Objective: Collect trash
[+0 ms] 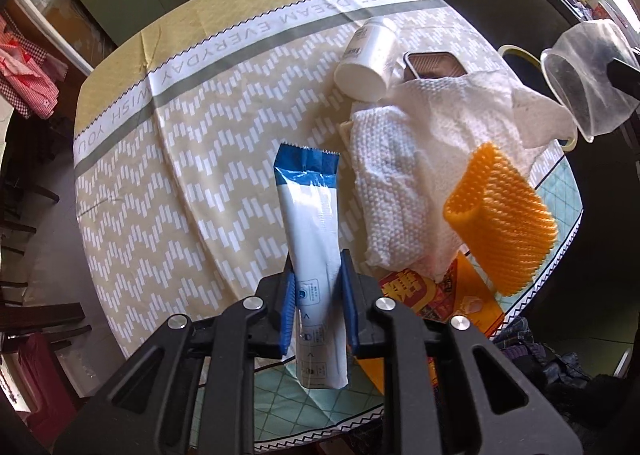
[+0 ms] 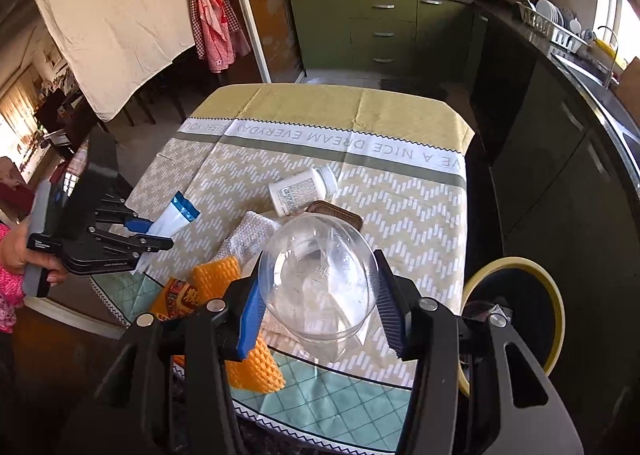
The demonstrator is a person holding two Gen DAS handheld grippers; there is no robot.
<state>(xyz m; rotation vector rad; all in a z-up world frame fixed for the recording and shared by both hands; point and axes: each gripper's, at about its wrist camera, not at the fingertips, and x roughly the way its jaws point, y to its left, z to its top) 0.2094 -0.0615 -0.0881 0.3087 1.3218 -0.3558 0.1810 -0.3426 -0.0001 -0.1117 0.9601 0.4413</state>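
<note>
Green kitchen cupboards (image 2: 380, 27) stand behind a surface (image 2: 256, 159) with a yellow and white cloth on it. Trash lies in a heap near the front right corner of the surface.

The step in hand looks like picking the trash up, one piece in each claw. The left claw (image 1: 319, 287) is squeezed narrow on a blue and white wrapper (image 1: 312, 215) and holds it up off the surface, above the front edge. The right claw (image 2: 318, 309) grips a clear plastic cup (image 2: 320, 275) between its jaws, above the front right corner.

Still on the surface are a white bottle (image 1: 366, 55) lying on its side, a brown lid (image 1: 434, 65) just beside it, crumpled paper towel (image 1: 404, 175), an orange foam net (image 1: 504, 211) and an orange packet (image 1: 452, 291) near the front edge.

Next, I think both pieces need to go to a bin. A round thing with a yellow rim (image 2: 516, 315) sits low past the right edge; it may be the bin, but I cannot tell for sure. The grip must stay tight on the way.

The left claw points almost straight down. A hand (image 2: 24, 251) in a pink sleeve holds it at the left edge. The right claw tilts down and forward.
</note>
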